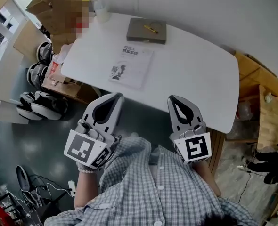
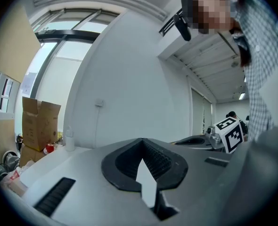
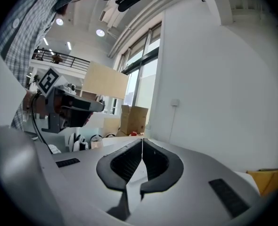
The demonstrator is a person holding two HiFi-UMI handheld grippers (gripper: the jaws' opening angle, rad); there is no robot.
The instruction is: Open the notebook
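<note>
Your left tool point(image 1: 115, 98) and right tool point(image 1: 174, 99) both have their jaws pressed together, empty, at 6 o'clock by the white counter's point(image 1: 195, 74) near edge. The closed grey notebook point(image 1: 141, 32) lies at 12 o'clock by the far edge, well apart from both, a yellow pen point(image 1: 151, 29) on its cover; a white booklet point(image 1: 129, 66) lies at its 6 o'clock

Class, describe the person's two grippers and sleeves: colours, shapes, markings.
Both the left gripper and right gripper are grey, tapering shells with black ribbed pads. Each carries a cube of black-and-white square markers. The person wears a blue-white checked shirt and a pale bead bracelet.
</note>
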